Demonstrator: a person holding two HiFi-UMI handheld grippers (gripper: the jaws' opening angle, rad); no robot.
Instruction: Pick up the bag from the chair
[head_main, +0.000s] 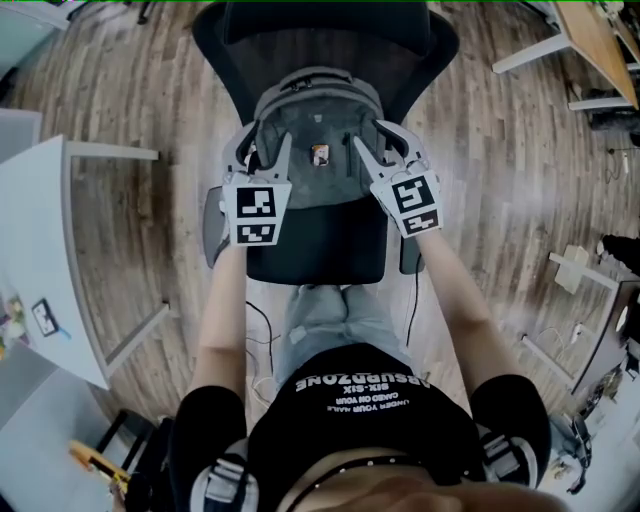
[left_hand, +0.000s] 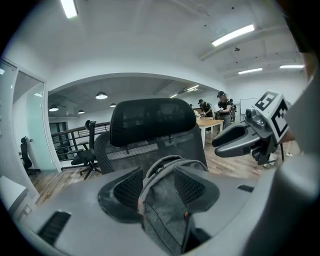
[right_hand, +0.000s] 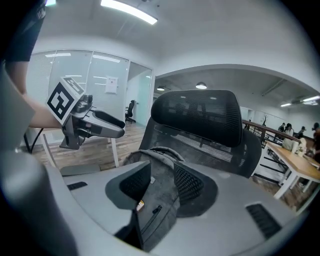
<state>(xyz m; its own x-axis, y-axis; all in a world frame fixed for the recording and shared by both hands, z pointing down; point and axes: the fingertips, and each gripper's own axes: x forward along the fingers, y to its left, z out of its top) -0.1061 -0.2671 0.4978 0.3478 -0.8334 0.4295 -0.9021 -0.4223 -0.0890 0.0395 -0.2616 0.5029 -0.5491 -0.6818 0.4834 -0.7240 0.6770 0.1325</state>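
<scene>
Leaning on the chair (head_main: 318, 255) backrest in the head view, the grey bag (head_main: 318, 135) sits on the seat, with the left gripper (head_main: 264, 150) and right gripper (head_main: 378, 145) at its upper corners. In the left gripper view, the fingers (left_hand: 125, 187) are spread wide, with the bag's edge between them, ungripped. In the right gripper view, the fingers (right_hand: 192, 185) are likewise apart, straddling the other edge.

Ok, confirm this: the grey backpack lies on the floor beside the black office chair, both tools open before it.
Wrong place: the head view shows the grey backpack on the seat of the black office chair, against its backrest. The left tool and right tool are open before it, as stated.
</scene>
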